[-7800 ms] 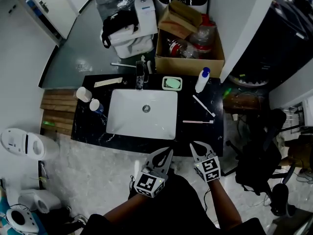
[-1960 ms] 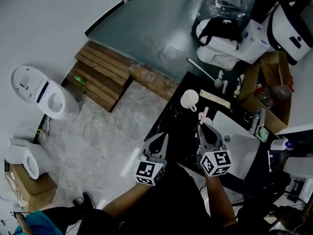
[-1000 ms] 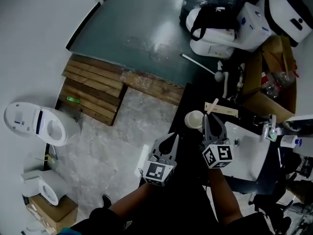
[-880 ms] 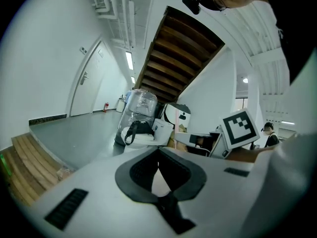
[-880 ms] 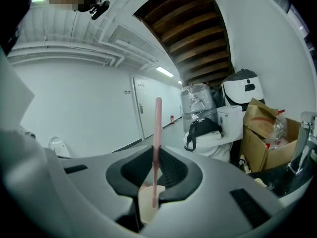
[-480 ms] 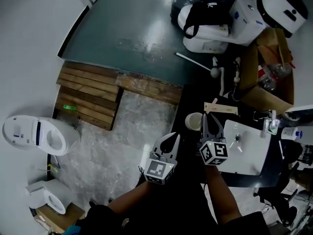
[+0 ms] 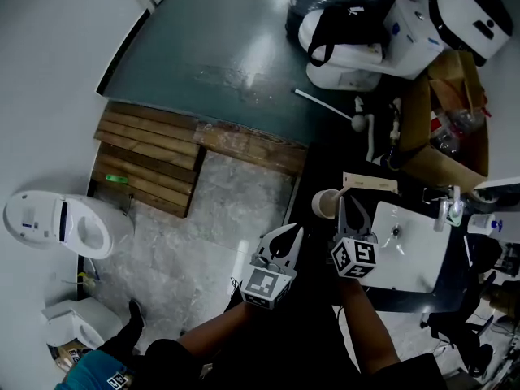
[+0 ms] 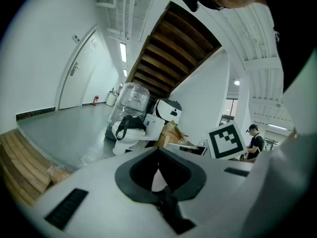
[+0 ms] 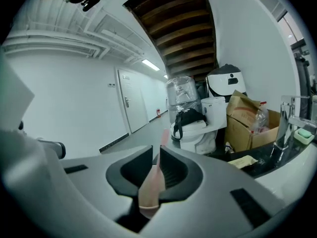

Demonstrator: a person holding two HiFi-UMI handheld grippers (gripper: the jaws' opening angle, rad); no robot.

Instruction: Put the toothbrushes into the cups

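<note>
At four o'clock of the cup (image 7: 323, 205) on the black counter (image 7: 322, 171), the right gripper (image 7: 348, 206) clamps a pink toothbrush (image 9: 151, 182), while the left gripper (image 7: 288, 236), at the cup's seven o'clock, pinches a white toothbrush (image 8: 158, 178).

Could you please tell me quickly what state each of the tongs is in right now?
Left tongs: closed on a white toothbrush.
Right tongs: closed on a pink toothbrush.
</note>
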